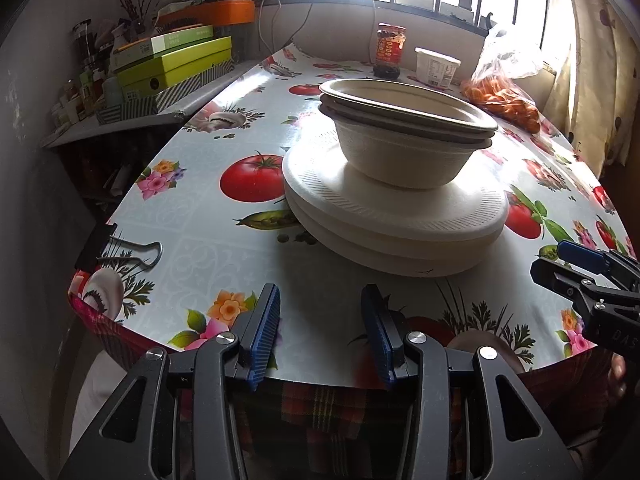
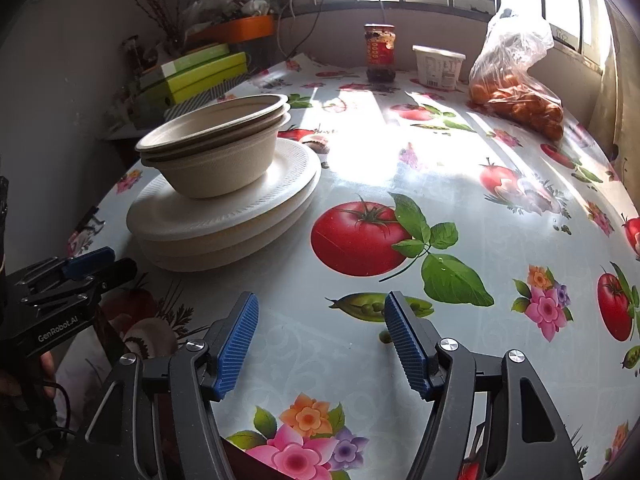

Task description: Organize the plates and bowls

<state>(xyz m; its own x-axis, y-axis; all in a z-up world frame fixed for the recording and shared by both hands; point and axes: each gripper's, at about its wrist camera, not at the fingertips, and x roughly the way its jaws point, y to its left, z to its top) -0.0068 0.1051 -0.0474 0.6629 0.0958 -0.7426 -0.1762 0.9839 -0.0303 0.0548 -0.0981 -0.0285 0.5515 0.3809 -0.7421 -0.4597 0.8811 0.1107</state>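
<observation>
A stack of beige paper bowls sits nested on a stack of white paper plates, on the table with a fruit-print cloth. The same bowls and plates show at the left of the right wrist view. My left gripper is open and empty, over the table's near edge, a little short of the plates. My right gripper is open and empty above bare cloth, right of the stack. It also shows at the right edge of the left wrist view.
At the far end stand a red-labelled jar, a white tub and a bag of oranges. A binder clip lies at the left table edge. Boxes pile on a side shelf at left.
</observation>
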